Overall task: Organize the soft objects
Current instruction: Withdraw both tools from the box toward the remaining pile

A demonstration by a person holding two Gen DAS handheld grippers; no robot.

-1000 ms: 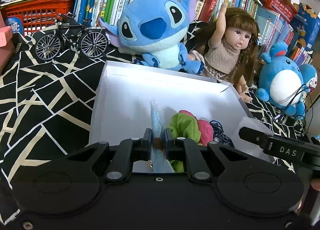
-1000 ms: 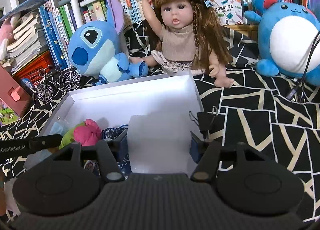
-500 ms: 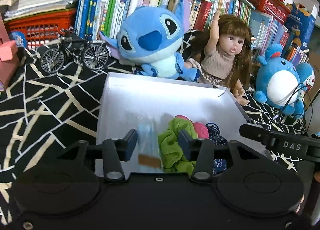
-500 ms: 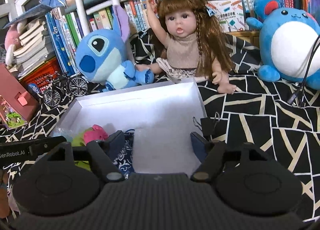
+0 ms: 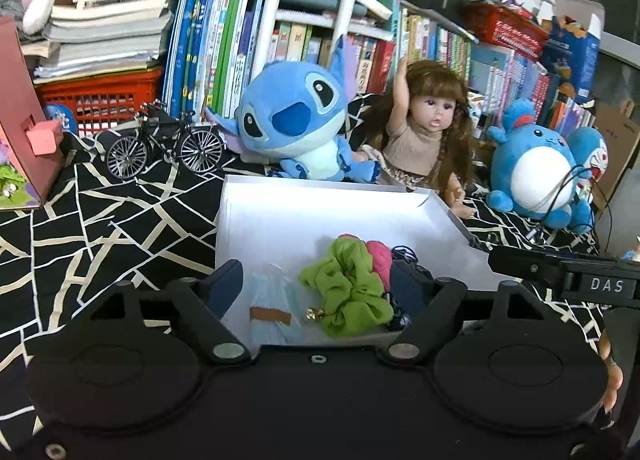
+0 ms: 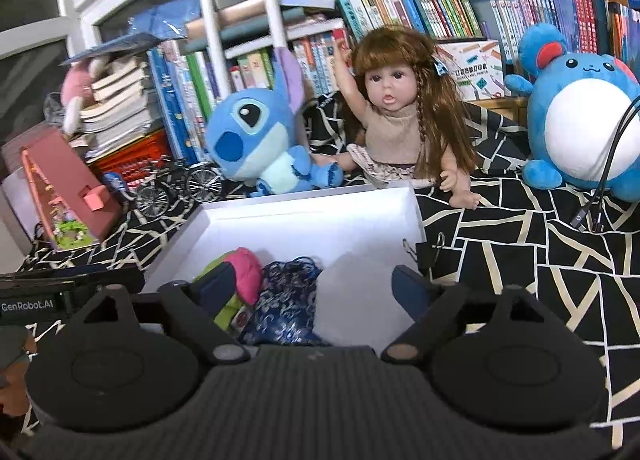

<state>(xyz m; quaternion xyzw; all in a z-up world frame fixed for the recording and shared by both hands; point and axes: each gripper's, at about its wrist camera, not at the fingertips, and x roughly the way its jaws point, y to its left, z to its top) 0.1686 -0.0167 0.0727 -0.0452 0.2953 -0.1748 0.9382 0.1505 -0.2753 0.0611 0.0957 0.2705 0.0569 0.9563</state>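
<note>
A white box [image 5: 288, 216] [image 6: 304, 220] lies on the black patterned cloth. In its near end lie a light blue packet [image 5: 272, 310], a green scrunchie [image 5: 348, 288], a pink soft item [image 5: 380, 256] [image 6: 248, 270] and a dark blue patterned pouch [image 6: 288, 300]. My left gripper [image 5: 320, 292] is open and empty, its jaws wide apart above the packet and scrunchie. My right gripper [image 6: 312, 292] is open and empty over the pouch at the box's near right.
A blue Stitch plush [image 5: 292, 124] [image 6: 256, 136], a doll [image 5: 424, 132] [image 6: 396, 120] and a round blue plush [image 5: 540, 168] [image 6: 584, 120] sit behind the box before bookshelves. A model bicycle [image 5: 164, 144] and a pink toy house [image 6: 64, 196] stand at left. A binder clip [image 6: 428, 248] and cables [image 6: 600, 196] lie at right.
My left gripper opened and let go of the light blue packet, which now lies in the box. Both grippers pulled back and rose away from the box.
</note>
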